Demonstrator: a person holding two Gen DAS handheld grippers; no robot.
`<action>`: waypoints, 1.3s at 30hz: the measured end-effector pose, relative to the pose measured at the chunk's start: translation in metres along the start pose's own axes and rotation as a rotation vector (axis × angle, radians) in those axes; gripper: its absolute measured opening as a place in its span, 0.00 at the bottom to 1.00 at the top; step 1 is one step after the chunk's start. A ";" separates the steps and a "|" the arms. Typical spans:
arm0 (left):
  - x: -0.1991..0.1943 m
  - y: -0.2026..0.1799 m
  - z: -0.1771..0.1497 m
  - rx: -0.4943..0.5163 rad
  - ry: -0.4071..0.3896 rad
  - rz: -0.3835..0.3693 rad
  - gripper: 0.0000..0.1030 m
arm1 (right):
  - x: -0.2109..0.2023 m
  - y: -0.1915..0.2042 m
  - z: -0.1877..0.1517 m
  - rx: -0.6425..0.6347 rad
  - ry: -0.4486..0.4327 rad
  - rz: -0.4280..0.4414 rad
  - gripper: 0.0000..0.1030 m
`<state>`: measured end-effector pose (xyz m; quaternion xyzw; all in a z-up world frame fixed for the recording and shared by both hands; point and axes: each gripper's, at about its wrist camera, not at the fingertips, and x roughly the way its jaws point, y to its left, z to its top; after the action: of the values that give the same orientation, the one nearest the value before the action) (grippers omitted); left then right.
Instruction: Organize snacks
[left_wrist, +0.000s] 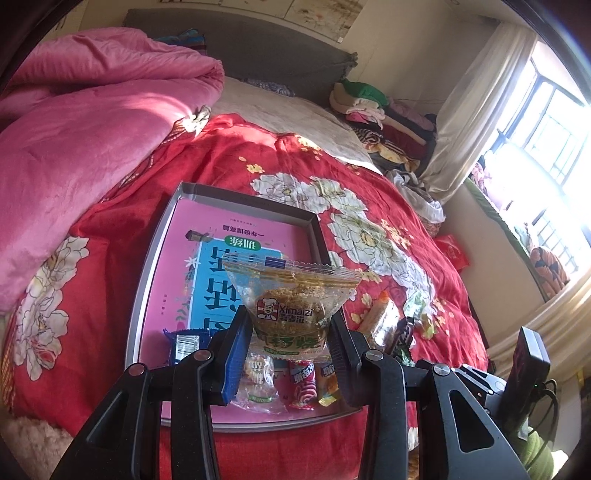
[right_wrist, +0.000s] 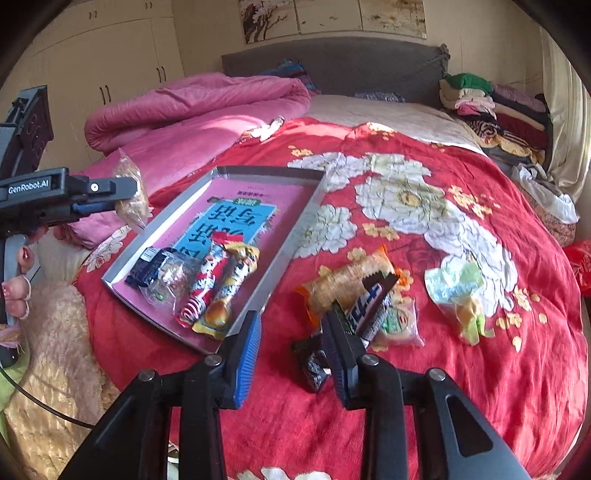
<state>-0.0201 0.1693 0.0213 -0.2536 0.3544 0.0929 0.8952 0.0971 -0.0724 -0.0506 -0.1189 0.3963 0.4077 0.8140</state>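
In the left wrist view the left gripper (left_wrist: 290, 332) is clamped on a clear cracker packet (left_wrist: 291, 306), held upright above the near end of the grey tray (left_wrist: 147, 273), sealed edge upward; below it lie four small snacks (left_wrist: 291, 384) along the tray's near edge. Only the right wrist view shows the right gripper (right_wrist: 291, 332), jaws apart with nothing between them, low over the red bedspread (right_wrist: 443, 369) beside a dark chocolate bar (right_wrist: 373, 302); that bar's long axis tilts up and away, resting on an orange packet (right_wrist: 343, 284); a green-wrapped snack (right_wrist: 458, 291) lies well apart to the right; further back, a pink quilt (right_wrist: 199, 110).
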 end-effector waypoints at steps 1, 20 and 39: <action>0.000 0.002 0.000 -0.003 0.001 0.003 0.41 | 0.003 -0.003 -0.002 0.012 0.015 -0.008 0.35; 0.006 0.031 0.003 -0.039 0.001 0.047 0.41 | 0.054 -0.036 -0.017 0.338 0.162 -0.049 0.62; 0.015 0.053 0.004 -0.075 0.041 0.068 0.41 | 0.001 0.011 0.009 0.131 -0.049 0.017 0.32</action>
<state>-0.0255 0.2169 -0.0069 -0.2765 0.3774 0.1313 0.8740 0.0939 -0.0598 -0.0438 -0.0519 0.4032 0.3904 0.8260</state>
